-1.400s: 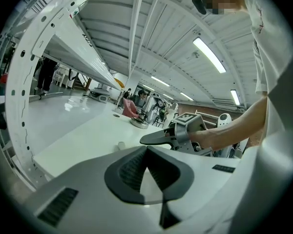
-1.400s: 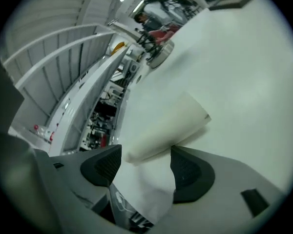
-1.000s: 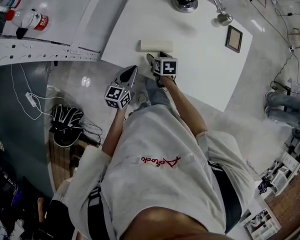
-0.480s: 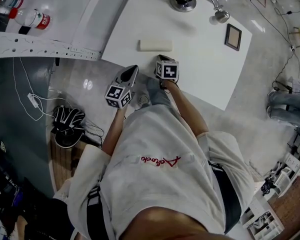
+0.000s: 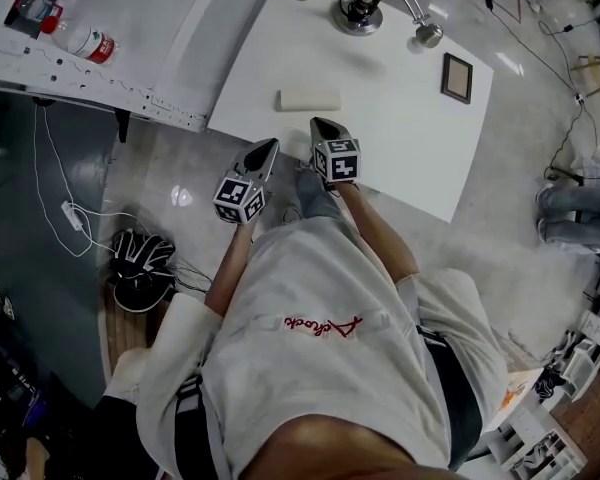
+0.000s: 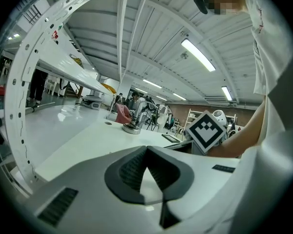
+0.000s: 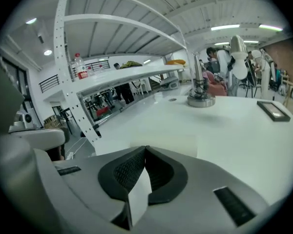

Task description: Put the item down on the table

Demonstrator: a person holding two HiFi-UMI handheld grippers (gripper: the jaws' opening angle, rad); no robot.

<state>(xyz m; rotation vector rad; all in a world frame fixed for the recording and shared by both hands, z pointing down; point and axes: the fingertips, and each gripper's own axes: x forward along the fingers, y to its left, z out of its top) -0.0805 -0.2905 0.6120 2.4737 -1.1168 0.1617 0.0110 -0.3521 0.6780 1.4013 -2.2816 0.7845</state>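
The item, a pale rectangular block (image 5: 309, 99), lies flat on the white table (image 5: 400, 138), apart from both grippers. My right gripper (image 5: 317, 124) hovers just short of it at the table's near edge, jaws shut with nothing between them. In the right gripper view the block (image 7: 164, 143) shows just beyond the closed tips of the right gripper (image 7: 145, 150). My left gripper (image 5: 271, 146) is off the table's edge to the left, over the floor, also shut and empty. The left gripper (image 6: 145, 152) points along the table, with the right gripper's marker cube (image 6: 206, 130) to its right.
A metal stand with a bent arm (image 5: 358, 13) sits at the table's far side, and a small dark picture frame (image 5: 457, 77) lies at its right. A water bottle (image 5: 80, 41) rests on the white shelf at left. A black bag (image 5: 140, 268) and cables lie on the floor.
The right gripper has drawn back from the block toward the table's near edge. The block has stayed where it lay. The left gripper has hardly moved.
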